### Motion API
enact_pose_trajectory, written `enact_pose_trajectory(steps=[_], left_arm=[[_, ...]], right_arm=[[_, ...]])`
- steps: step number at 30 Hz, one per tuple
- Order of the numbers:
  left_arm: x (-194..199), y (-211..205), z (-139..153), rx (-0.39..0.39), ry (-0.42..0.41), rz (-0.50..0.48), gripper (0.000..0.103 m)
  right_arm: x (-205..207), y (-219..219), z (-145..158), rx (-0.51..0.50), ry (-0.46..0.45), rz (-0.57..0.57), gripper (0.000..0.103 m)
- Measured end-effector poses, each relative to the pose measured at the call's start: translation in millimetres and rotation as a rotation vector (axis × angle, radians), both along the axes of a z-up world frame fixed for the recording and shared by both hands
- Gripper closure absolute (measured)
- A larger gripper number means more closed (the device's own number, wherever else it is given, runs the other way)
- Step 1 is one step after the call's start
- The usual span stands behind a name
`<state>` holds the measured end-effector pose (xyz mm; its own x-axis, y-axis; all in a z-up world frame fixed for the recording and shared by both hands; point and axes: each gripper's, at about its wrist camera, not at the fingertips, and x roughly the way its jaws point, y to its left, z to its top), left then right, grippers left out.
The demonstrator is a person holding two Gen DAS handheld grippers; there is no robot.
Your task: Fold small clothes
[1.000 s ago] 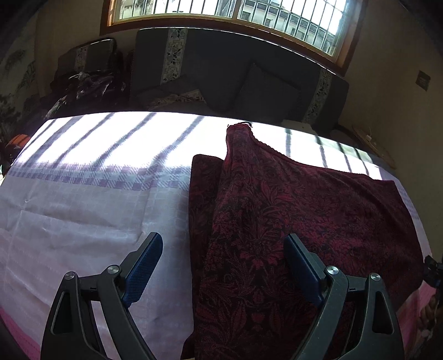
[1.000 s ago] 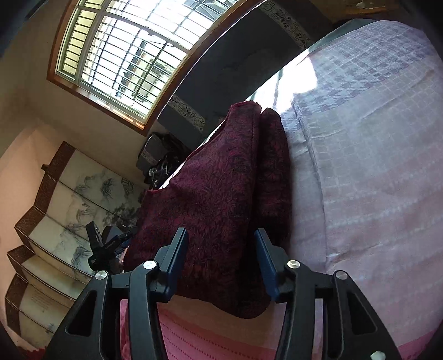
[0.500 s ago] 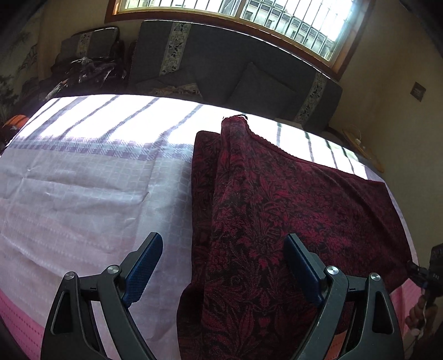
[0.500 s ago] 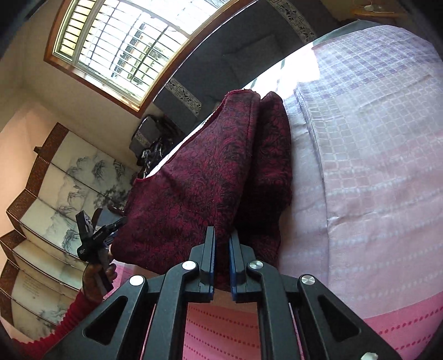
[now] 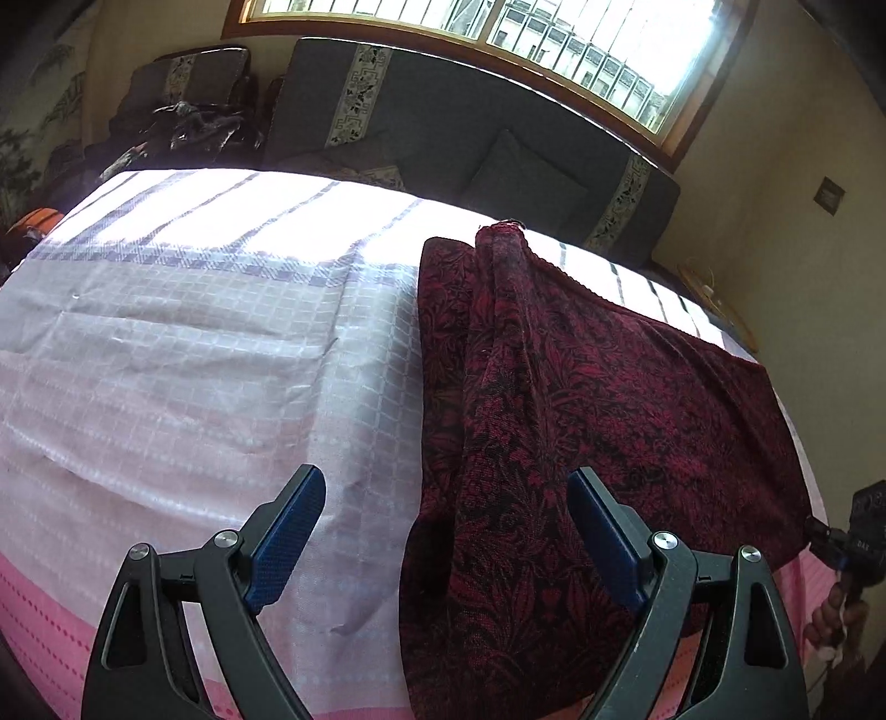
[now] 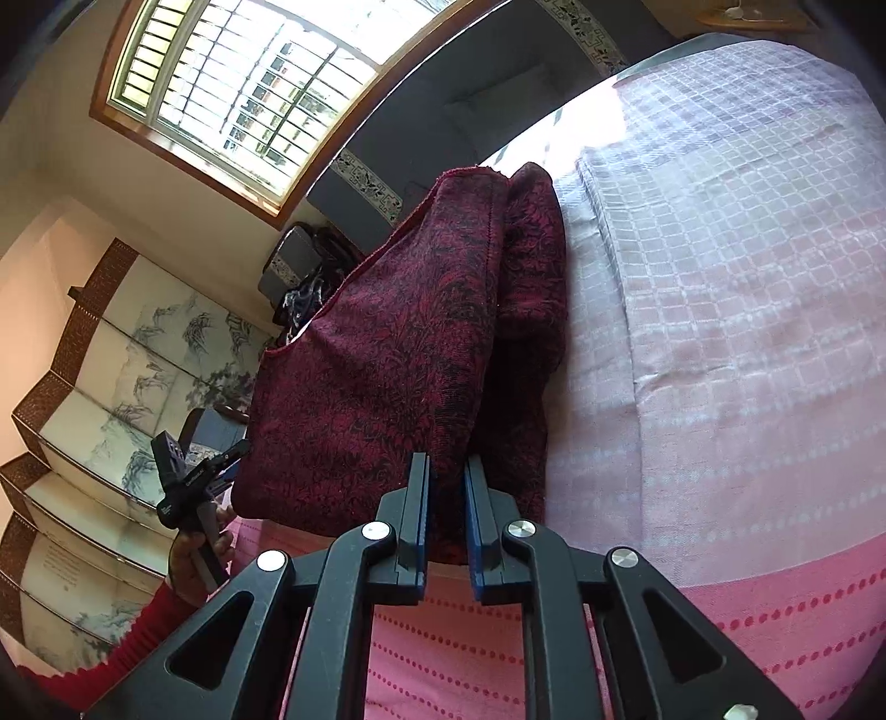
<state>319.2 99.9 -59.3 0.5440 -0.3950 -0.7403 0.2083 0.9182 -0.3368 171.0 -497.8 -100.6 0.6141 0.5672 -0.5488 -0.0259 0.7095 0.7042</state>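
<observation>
**Your right gripper (image 6: 446,518) has just pinched the near edge of the dark red floral knit garment (image 6: 398,354).**
A second ago its jaws stood apart; now they ease open slightly, cloth still between them. Your left gripper (image 5: 443,537) stays wide, empty, over the checked pink bedsheet (image 5: 194,360); fold next.

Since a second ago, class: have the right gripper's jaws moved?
Yes. The right gripper has closed onto the near edge of the dark red garment on the checked bedspread.

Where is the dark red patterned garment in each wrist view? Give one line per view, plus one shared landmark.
Left wrist: dark red garment fills centre-right, running from mid-frame down to the bottom edge.
Right wrist: it lies centre-left, its near edge between the right gripper fingers.
Shared landmark: the barred window.
</observation>
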Motion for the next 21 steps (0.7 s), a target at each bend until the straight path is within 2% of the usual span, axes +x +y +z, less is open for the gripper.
enact_pose_trajectory(steps=[5,7,10,11,13,14,15,17,21], left_arm=[[-7,-2,-8,-0.004,0.062,-0.061,0.014],[-14,-2,-9,-0.028,0.063,-0.083,0.014],[-22,-5,-7,-0.022,0.041,-0.109,0.016],[-25,-7,-5,-0.007,0.020,-0.116,0.022],[-28,-11,-4,0.012,0.023,-0.144,0.051],[-26,-12,-5,0.023,0.038,-0.150,0.073],[-26,-13,-7,0.031,0.050,-0.149,0.082],[-26,-11,-8,0.013,0.064,-0.140,0.085],[-32,-1,-1,-0.036,0.044,-0.107,0.091]], right_arm=[[4,10,1,-0.011,0.009,0.009,0.083],[5,12,1,-0.008,0.011,0.011,0.083],[4,14,1,-0.012,0.011,0.017,0.083],[5,14,1,-0.019,0.010,0.019,0.083],[3,17,4,-0.045,0.009,0.024,0.084],[3,18,5,-0.057,0.008,0.025,0.087],[3,19,5,-0.062,0.012,0.025,0.088],[6,20,3,-0.069,0.031,0.021,0.093],[2,18,4,-0.051,0.029,0.008,0.094]])
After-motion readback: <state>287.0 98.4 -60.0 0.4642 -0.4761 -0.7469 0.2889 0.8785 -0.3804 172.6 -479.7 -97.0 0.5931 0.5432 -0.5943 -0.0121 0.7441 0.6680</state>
